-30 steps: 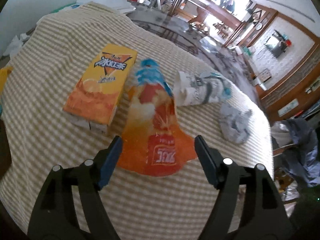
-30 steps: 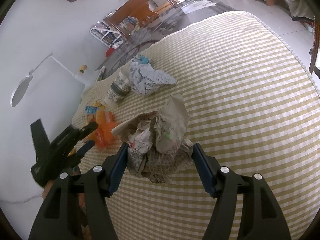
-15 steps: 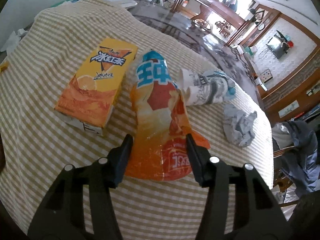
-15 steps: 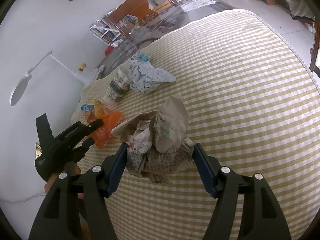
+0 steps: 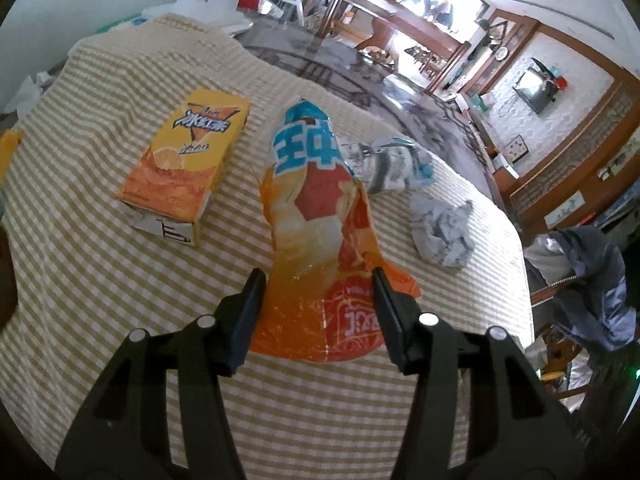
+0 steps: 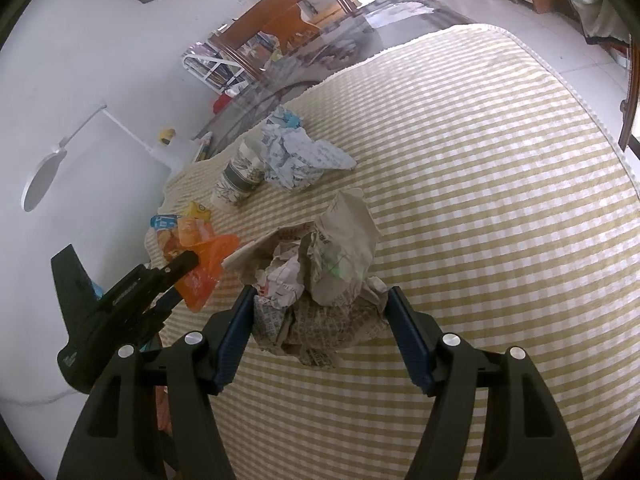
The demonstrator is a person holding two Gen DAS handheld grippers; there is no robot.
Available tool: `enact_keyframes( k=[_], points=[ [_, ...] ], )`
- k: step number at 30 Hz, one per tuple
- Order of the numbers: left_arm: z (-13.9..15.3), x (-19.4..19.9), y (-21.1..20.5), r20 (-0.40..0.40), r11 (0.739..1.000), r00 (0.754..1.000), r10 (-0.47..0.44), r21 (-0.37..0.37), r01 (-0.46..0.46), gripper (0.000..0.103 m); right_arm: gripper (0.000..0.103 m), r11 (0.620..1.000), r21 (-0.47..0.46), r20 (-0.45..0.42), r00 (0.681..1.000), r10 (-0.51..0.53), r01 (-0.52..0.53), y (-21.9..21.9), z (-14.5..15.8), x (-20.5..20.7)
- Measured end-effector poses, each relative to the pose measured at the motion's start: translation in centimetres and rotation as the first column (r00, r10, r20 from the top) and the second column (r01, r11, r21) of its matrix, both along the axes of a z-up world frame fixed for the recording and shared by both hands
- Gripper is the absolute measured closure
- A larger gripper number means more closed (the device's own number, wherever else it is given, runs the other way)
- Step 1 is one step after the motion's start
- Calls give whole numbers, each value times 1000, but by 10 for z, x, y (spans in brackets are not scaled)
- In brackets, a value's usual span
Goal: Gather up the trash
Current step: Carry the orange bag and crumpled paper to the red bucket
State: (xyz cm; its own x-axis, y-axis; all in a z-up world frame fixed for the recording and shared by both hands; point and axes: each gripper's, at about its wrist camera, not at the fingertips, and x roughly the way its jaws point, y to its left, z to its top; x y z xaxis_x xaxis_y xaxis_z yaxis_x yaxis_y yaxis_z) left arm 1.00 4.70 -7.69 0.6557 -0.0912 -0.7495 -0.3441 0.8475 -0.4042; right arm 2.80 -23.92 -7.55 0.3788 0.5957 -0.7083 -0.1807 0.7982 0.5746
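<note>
Checked yellow-and-white cloth [image 5: 100, 264] covers the counter; wooden furniture and a white wall stand behind it.

Left wrist view: the left tool [image 5: 316, 300] is clamped on the near end of an orange snack bag [image 5: 316, 216], one pad pressing each side; the bag rises crumpled from the jaws, its blue top pointing away. An orange drink carton [image 5: 184, 164] lies flat just left of the bag, apart from it. A printed paper cup [image 5: 384, 168] lies on its side behind the bag's right edge. A grey crumpled paper wad [image 5: 442, 234] sits near the cup, toward the counter's right edge.

Right wrist view: the right tool [image 6: 320, 320] grips a bundle of crumpled newspaper [image 6: 320, 280], both blue pads against its sides. The left tool [image 6: 180, 268] appears at left with the snack bag [image 6: 200, 256] in its jaws, beside the newspaper. Farther back stands the paper cup [image 6: 240, 180], with a crumpled printed wrapper [image 6: 300, 156] touching its right side. Bare cloth [image 6: 500, 200] spreads to the right.
</note>
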Motion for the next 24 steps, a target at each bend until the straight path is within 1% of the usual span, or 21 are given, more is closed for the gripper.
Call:
enact_keyframes(
  k=[3, 7, 10, 12, 13, 18, 21, 24],
  points=[
    [9, -6, -7, 18, 1000, 1000, -25, 14, 24, 51, 38, 1000, -13, 24, 1000, -1, 1, -1, 6, -3],
    [25, -22, -22, 45, 997, 997, -61, 55, 58, 51, 38, 1000, -24, 93, 996, -15, 17, -8, 24, -13],
    [34, -36, -35, 62, 995, 994, -85, 58, 81, 51, 38, 999, -3, 145, 989, -35, 36, -19, 38, -21],
    [39, -43, -42, 66, 993, 993, -103, 68, 98, 51, 38, 998, 21, 169, 984, -55, 52, -27, 45, -25],
    [41, -47, -48, 69, 991, 991, -114, 74, 109, 51, 38, 997, 49, 172, 982, -71, 64, -35, 47, -28],
    [57, -55, -73, 86, 982, 981, -174, 94, 166, 51, 38, 984, 136, 166, 976, -139, 117, -63, 52, -38],
    [70, -58, -92, 105, 974, 972, -209, 111, 197, 51, 38, 968, 202, 167, 968, -185, 151, -88, 59, -48],
    [80, -59, -109, 120, 964, 961, -247, 126, 232, 51, 38, 944, 254, 177, 949, -260, 211, -125, 68, -61]
  ],
)
